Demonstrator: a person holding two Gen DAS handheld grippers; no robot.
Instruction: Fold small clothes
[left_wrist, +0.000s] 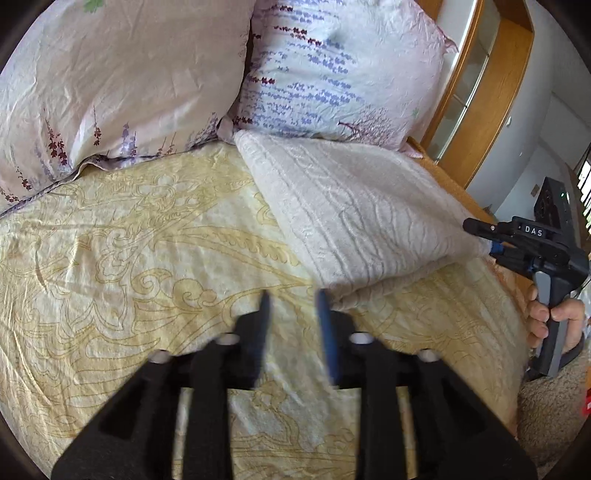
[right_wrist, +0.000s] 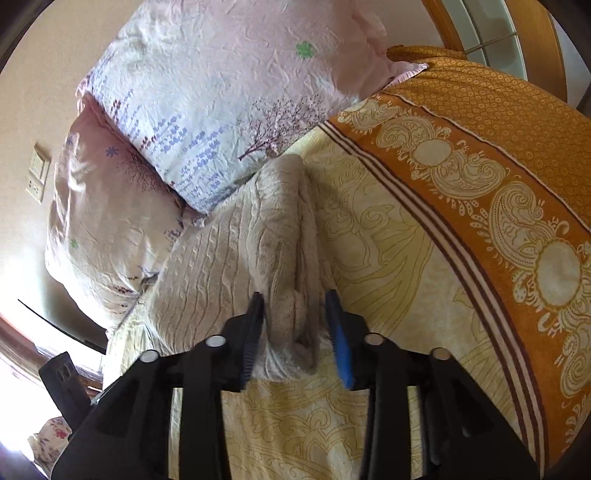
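Left wrist view: the left gripper (left_wrist: 291, 299) hangs open over the bedspread (left_wrist: 129, 258), nothing between its jaws. Just beyond, the folded cloth (left_wrist: 362, 206) lies on the bed below the pillows (left_wrist: 332, 70). The right gripper (right_wrist: 295, 302) stands open astride the cloth's corner.

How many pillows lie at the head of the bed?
2. One pillow lies on the left in the left wrist view; the other pillow lies beside it on the right, above the folded white cloth. Others may be hidden.
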